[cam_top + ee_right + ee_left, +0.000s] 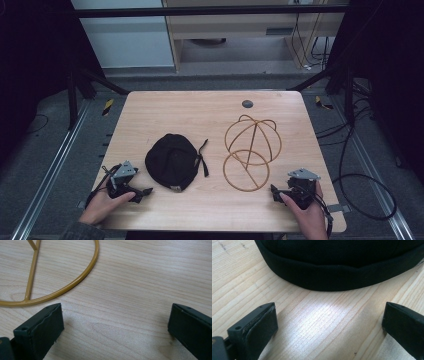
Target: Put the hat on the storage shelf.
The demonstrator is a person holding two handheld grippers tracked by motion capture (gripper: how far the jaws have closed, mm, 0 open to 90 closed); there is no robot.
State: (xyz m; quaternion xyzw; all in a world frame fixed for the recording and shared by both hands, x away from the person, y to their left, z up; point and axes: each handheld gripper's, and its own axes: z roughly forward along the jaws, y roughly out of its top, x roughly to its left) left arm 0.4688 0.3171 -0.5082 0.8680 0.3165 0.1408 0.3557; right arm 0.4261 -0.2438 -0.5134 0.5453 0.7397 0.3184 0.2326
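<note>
Nothing done yet: my left gripper (134,192) and right gripper (278,194), jaws wide and empty, face the untouched cap (171,161) and wire stand (250,150) mid-tabletop.

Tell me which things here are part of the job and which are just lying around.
In the job:
black cap, right in front of the open left claw
gold wire hat stand, near the open right claw

Lying about:
grey round plug in the table
cables on the floor
</note>
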